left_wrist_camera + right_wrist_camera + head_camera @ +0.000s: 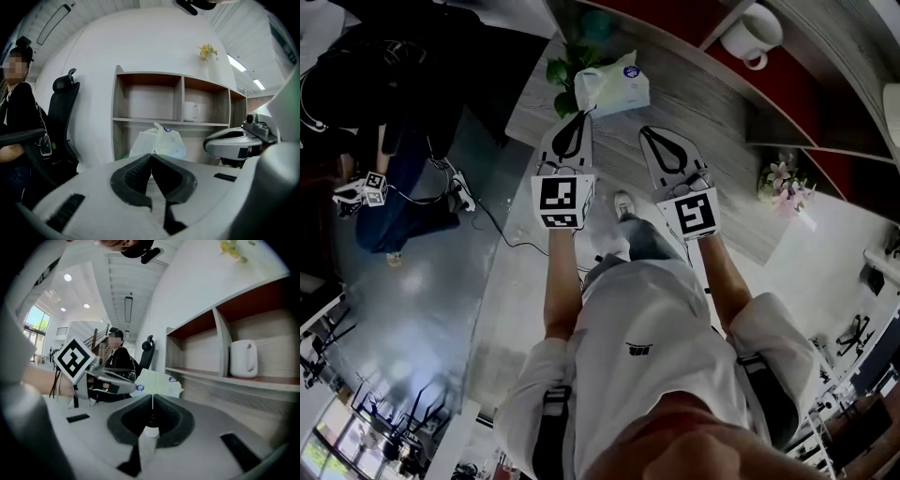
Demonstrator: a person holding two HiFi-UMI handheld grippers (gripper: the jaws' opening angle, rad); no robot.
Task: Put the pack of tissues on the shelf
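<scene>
Both jaw pairs pressed together, empty: L gripper (583, 115) just beside pack of tissues (614, 89), R gripper (646, 131) near.

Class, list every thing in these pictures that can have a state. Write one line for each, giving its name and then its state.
left gripper: fingers shut, nothing between them.
right gripper: fingers shut, nothing between them.
pack of tissues: resting on the wooden surface ahead of both grippers, not gripped.
mug: upright in an upper compartment of the shelf.
flowers: standing upright on top of the shelf.
</scene>
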